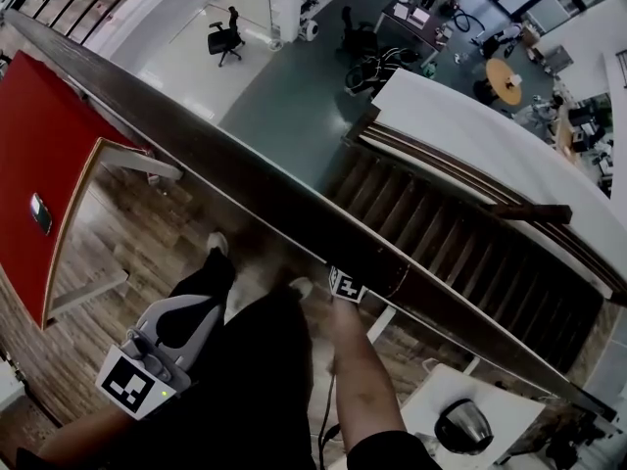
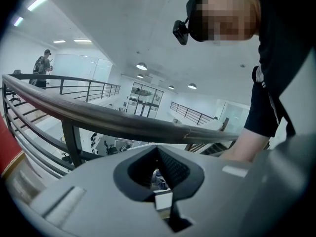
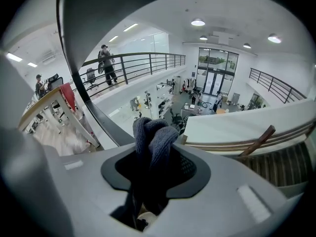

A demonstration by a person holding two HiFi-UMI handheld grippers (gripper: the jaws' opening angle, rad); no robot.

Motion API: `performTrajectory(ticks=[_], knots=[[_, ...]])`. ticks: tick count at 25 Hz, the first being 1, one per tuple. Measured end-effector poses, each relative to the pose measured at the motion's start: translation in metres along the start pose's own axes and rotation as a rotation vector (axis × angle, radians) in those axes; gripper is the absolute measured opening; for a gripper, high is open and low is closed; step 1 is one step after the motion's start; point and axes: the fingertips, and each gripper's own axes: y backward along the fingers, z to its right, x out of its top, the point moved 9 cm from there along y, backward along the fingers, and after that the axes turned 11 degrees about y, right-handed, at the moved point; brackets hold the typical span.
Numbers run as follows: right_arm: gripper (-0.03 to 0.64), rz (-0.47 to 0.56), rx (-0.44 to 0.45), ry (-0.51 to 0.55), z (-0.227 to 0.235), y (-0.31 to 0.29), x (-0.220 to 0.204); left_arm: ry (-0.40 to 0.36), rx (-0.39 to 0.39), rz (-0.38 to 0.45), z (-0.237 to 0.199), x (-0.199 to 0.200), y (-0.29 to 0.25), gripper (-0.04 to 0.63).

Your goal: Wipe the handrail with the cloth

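The dark wooden handrail [image 1: 245,179] runs diagonally from upper left to lower right in the head view. My right gripper [image 1: 348,284] is up against its near side, and only its marker cube shows there. In the right gripper view, the right gripper [image 3: 155,149] is shut on a bunched grey-blue cloth [image 3: 152,132], with the handrail [image 3: 74,68] close at the left. My left gripper [image 1: 147,360] is held low, away from the rail, near the person's legs. In its own view the left gripper [image 2: 158,174] is shut on nothing, below the handrail [image 2: 98,115].
A red panel [image 1: 39,164] stands at the left. Beyond the rail a staircase [image 1: 460,243] descends to a lower floor with desks and chairs. A white table [image 1: 431,409] with a dark round object [image 1: 462,424] is at the lower right. Two people [image 3: 106,63] stand by a far railing.
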Motion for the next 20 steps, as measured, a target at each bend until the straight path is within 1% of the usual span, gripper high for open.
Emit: performTrajectory(ticks=[5, 10, 14, 20], knots=[[0.133, 0.028, -0.006, -0.012, 0.006, 0.007, -0.001, 0.001, -0.012, -0.018, 0.01, -0.005, -0.005, -0.003], [0.133, 0.045, -0.01, -0.024, 0.015, 0.013, -0.003, 0.018, -0.046, -0.028, 0.017, -0.009, -0.005, -0.003], [0.133, 0.06, -0.013, -0.04, 0.021, 0.018, -0.006, 0.014, -0.074, -0.074, 0.023, -0.019, -0.004, -0.003], [0.133, 0.114, -0.043, -0.106, 0.017, 0.046, -0.003, 0.057, -0.127, -0.131, 0.02, -0.025, -0.007, -0.003]])
